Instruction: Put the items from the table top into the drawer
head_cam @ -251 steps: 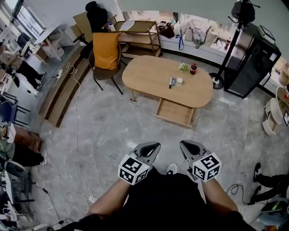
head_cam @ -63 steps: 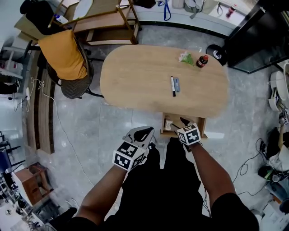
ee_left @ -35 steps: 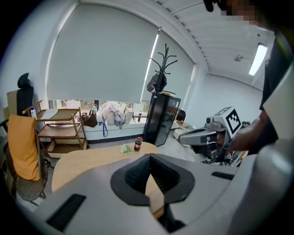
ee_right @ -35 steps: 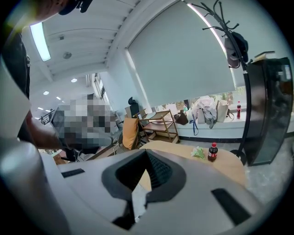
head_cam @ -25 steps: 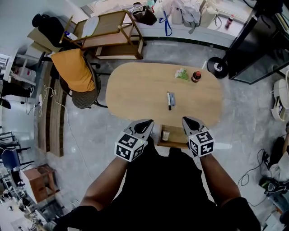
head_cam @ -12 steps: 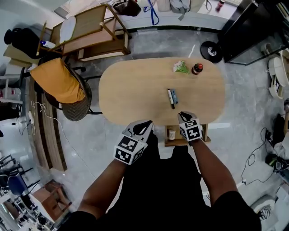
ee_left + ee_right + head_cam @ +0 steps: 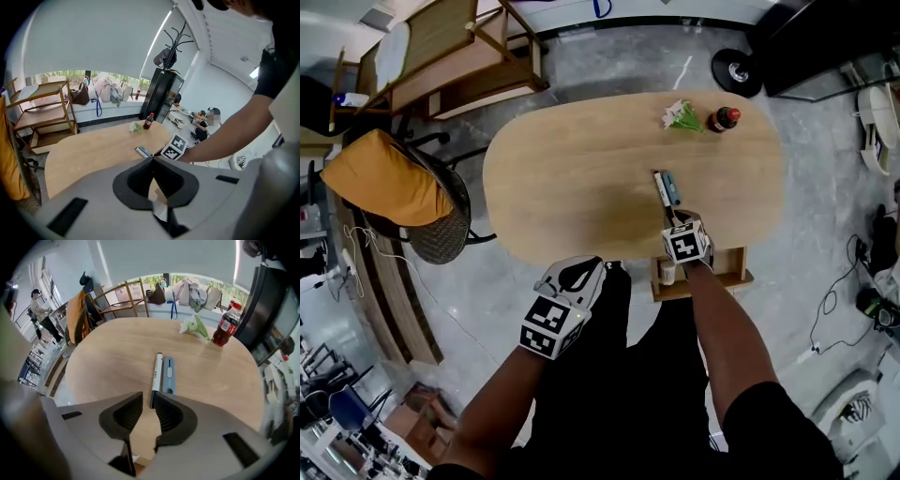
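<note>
Dropped to the desk [image 7: 108,362] edge, right tool [image 7: 148,399] has just part-opened its jaws, empty, flat-lying marker [image 7: 156,376] end-on at their mouth; left tool [image 7: 152,161] closed, empty; risk: narrow gap shoves marker into adjacent blue cutter [image 7: 168,373] or pinches both.

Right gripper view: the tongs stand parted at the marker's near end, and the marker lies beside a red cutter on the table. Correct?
No: the cutter is blue, as the right gripper view shows. The right tongs have just been opening; the marker's end shows between them, ungripped.

One marker [image 7: 156,378], one cutter [image 7: 168,375], one bottle [image 7: 224,329]
</note>
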Demonstrator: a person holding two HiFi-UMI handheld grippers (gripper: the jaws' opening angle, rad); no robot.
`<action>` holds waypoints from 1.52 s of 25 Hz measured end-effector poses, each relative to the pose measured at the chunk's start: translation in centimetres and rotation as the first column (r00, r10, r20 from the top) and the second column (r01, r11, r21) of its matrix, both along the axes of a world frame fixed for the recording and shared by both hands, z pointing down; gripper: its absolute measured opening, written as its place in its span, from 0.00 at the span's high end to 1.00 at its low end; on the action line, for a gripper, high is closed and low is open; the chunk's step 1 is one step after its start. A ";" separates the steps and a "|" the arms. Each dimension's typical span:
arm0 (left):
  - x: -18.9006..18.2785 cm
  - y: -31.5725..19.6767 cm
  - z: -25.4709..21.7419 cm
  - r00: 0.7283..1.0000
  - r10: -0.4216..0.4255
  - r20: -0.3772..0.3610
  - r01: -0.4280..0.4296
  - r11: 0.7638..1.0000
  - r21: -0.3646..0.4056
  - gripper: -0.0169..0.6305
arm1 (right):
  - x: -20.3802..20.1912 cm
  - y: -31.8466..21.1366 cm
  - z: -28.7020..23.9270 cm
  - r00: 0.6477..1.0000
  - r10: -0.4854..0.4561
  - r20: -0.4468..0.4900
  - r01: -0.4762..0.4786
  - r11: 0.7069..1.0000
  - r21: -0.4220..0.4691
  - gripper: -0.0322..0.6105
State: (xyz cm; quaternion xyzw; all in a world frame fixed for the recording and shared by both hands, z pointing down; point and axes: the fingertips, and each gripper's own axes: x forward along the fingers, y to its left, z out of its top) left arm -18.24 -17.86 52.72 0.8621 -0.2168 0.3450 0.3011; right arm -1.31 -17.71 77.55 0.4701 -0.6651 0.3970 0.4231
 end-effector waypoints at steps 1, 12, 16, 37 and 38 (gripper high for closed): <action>-0.5 0.0 0.4 1.000 0.004 0.005 -0.004 1.000 -0.009 0.97 | 0.1 -0.1 0.9 1.000 0.007 -0.017 -0.008 1.000 -0.017 0.82; -3.8 0.3 2.4 1.000 0.007 0.026 -0.006 0.998 -0.066 0.97 | 0.3 0.5 5.7 0.996 0.057 -0.066 -0.063 0.993 -0.100 0.79; -3.9 0.5 2.2 1.000 0.006 0.016 -0.005 0.998 -0.069 0.97 | 0.1 0.9 5.6 0.996 0.052 -0.078 -0.061 0.991 -0.117 0.85; -0.5 2.5 -0.4 0.996 -0.035 -0.084 0.033 0.999 -0.022 0.97 | 2.1 8.9 -2.7 0.999 0.029 -0.033 -0.031 0.996 -0.087 0.86; -0.4 3.0 -0.5 0.995 -0.046 -0.085 0.044 0.999 -0.024 0.97 | 2.3 9.8 -3.0 0.999 0.008 -0.034 -0.011 0.996 -0.089 0.86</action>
